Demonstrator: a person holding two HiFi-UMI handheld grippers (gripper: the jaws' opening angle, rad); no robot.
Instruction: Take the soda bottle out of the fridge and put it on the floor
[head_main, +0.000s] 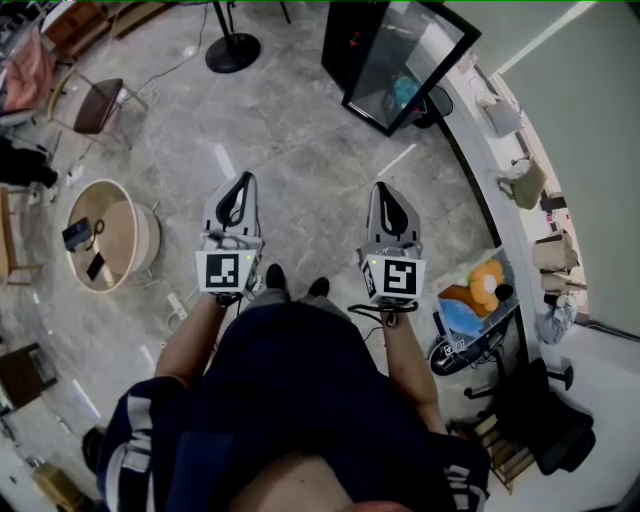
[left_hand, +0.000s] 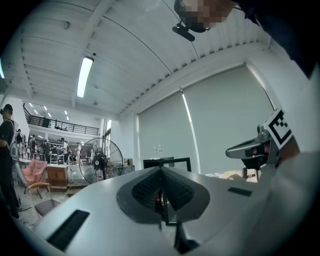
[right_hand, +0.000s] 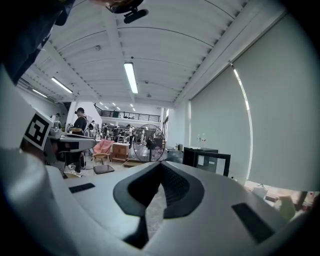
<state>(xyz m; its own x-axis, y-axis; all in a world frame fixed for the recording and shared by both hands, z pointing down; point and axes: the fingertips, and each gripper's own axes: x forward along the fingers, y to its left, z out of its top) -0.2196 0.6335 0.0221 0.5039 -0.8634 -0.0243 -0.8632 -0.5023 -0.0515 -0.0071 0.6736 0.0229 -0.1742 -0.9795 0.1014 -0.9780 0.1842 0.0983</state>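
Plainly, left gripper (head_main: 243, 183), right gripper (head_main: 383, 190) bear square markers (head_main: 224, 270).

Workshop clutter around an open stretch of hall

At the left stands a low round wooden bench (head_main: 118, 222) carrying a dark phone (head_main: 95, 267); farther left is a brown chair (head_main: 98, 105), and far ahead the round black base of a stand (head_main: 232, 52). An orange plush toy (head_main: 487, 277) lies near, at the right. A standing fan (right_hand: 148, 142), a pink chair (right_hand: 102, 147) and strip lights (right_hand: 130, 77) show far off.
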